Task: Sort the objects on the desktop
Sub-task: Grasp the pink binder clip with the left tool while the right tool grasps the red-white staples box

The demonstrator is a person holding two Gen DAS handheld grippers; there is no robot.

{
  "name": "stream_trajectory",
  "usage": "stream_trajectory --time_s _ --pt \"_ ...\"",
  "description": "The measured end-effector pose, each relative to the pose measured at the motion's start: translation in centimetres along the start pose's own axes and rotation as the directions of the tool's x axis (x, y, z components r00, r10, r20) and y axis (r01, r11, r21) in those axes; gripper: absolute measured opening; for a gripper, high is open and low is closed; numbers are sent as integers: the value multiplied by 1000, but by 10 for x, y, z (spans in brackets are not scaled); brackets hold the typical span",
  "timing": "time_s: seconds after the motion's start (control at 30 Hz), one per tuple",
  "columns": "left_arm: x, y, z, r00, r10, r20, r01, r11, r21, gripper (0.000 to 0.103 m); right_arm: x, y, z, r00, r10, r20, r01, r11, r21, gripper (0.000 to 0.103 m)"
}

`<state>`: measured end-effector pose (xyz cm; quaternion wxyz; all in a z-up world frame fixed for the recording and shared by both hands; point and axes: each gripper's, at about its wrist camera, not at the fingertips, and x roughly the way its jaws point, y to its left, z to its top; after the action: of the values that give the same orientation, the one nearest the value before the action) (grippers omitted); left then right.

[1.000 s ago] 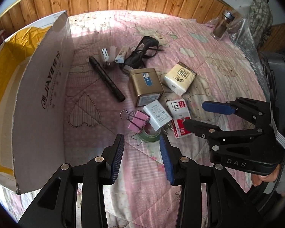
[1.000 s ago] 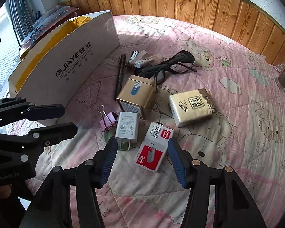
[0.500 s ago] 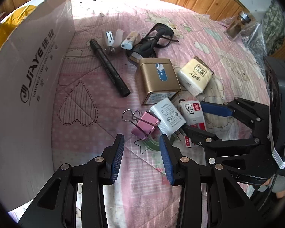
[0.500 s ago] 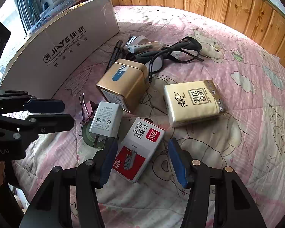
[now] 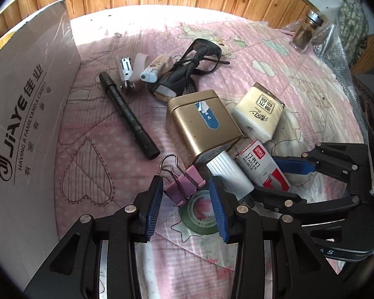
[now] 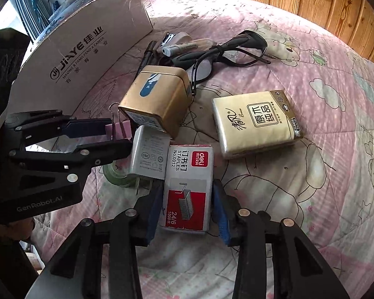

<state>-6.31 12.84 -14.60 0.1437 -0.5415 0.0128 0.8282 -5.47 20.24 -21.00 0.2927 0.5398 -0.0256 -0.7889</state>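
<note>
Both tools (image 5: 185, 208) (image 6: 187, 209) astride crowded clutter

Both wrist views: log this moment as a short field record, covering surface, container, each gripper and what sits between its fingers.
surface: pink quilt
container: cardboard box, standing at the left of the pile
left gripper: open, fingers either side of the pink binder clip, no contact visible
right gripper: open, fingers flanking the staples box, not closed on it
neighbours: white charger beside the staples box; gold tin; tissue pack; green tape roll
further back: black pen, glasses
</note>
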Motion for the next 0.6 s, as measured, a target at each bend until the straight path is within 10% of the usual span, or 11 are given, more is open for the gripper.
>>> stream_trajectory --time_s 0.6 --pt "-30 8 5 996 -1 88 6 998 -57 35 -39 8 -12 998 45 37 -47 997 58 40"
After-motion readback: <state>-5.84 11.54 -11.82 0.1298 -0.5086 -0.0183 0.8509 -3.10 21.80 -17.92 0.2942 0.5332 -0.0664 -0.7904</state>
